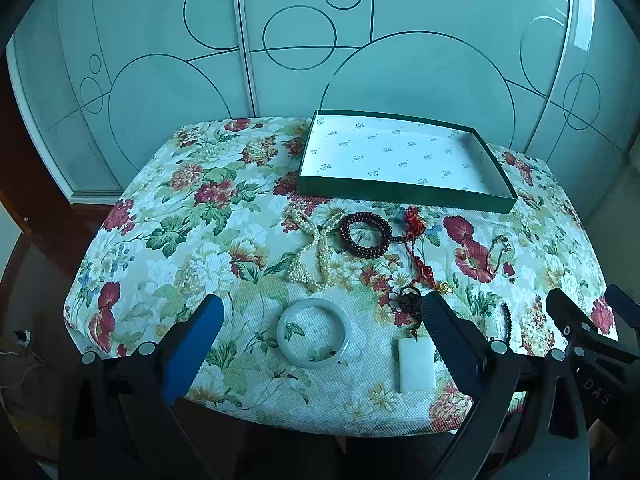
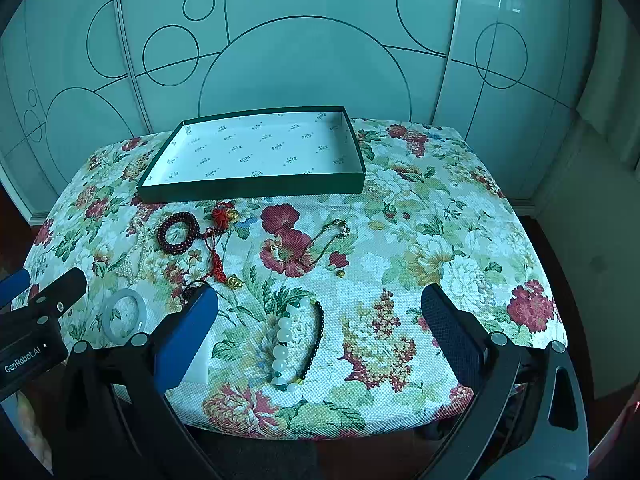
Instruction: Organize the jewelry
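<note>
- Both grippers, left gripper point(image 1: 322, 324) and right gripper point(image 2: 320, 312), hung wide apart, empty.
- Jade bangle point(image 1: 315, 332) and bead bracelet point(image 2: 298, 342) lay well short of the green tray point(image 1: 404, 194), nothing in it.
- Judged: nothing sorted yet; next, descend and pinch a piece.

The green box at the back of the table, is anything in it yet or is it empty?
Empty. The green box shows only its printed white lining in both views; the jewelry, like the jade bangle, lies on the tablecloth.
</note>
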`<state>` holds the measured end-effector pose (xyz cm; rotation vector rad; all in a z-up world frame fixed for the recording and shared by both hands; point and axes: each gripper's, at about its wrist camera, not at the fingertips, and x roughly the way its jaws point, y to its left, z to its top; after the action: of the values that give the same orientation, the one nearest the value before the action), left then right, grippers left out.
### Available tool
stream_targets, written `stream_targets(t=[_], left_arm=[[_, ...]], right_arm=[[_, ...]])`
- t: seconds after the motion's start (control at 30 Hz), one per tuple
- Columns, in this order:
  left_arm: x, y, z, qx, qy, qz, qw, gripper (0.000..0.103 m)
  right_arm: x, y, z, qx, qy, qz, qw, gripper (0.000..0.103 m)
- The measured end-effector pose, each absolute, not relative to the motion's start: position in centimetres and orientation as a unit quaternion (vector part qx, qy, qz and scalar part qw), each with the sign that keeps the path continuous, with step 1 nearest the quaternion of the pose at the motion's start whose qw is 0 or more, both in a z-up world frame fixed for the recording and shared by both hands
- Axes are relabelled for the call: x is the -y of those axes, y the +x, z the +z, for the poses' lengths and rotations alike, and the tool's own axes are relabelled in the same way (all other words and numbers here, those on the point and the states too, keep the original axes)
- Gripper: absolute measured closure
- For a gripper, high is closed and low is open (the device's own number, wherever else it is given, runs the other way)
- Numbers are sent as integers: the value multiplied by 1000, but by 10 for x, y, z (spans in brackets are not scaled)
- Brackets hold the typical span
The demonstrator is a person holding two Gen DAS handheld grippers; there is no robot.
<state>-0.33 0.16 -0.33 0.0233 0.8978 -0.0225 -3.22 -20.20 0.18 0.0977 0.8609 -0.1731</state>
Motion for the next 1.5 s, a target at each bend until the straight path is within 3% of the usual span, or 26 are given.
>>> stream_targets(t=[1.5], left_arm=[[2,0,-12,-445,18,-15,895,5]], right_arm=[[203,-30,-8,-421,46,-88,902,2]])
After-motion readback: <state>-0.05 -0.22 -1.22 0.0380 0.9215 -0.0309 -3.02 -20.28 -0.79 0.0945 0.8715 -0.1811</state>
